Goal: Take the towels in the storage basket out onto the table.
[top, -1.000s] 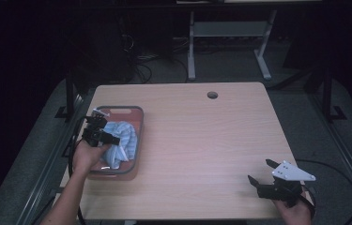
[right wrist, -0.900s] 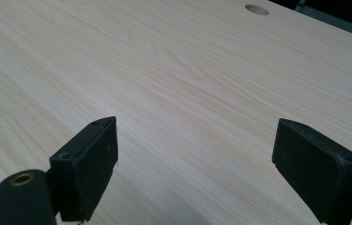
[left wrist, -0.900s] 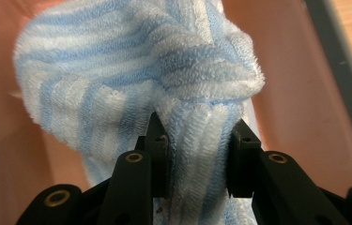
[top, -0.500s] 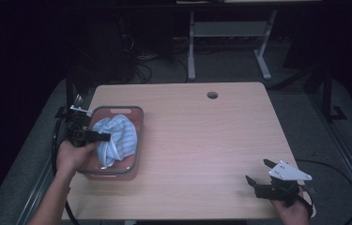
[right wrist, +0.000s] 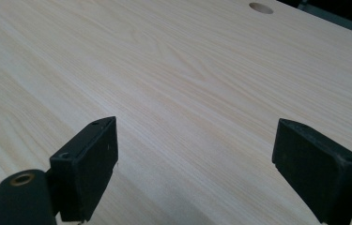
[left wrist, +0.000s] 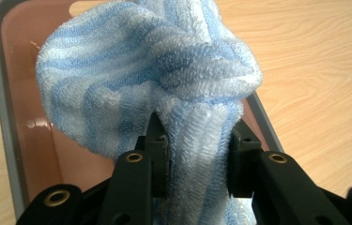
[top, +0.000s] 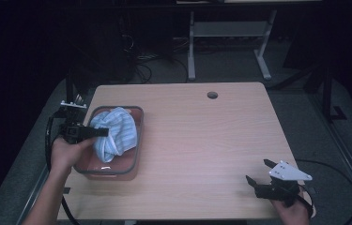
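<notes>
A blue and white striped towel (top: 116, 132) is bunched over a pink tray with a grey rim (top: 136, 151) at the table's left side. My left gripper (top: 102, 133) is shut on the towel (left wrist: 164, 79), whose fabric fills the gap between the jaws (left wrist: 196, 161) and hangs above the tray floor (left wrist: 33, 140). My right gripper (top: 259, 173) rests low at the table's front right corner, open, with bare wood between its jaws (right wrist: 195, 161).
The wooden table (top: 211, 140) has a round cable hole (top: 212, 95) near its far edge, also seen as the hole (right wrist: 260, 7) in the right gripper view. A metal stand (top: 230, 42) and cables lie on the dark floor behind.
My left gripper has drawn back to the left and lifted the towel, which now stands bunched higher over the tray. The right gripper has barely moved.
</notes>
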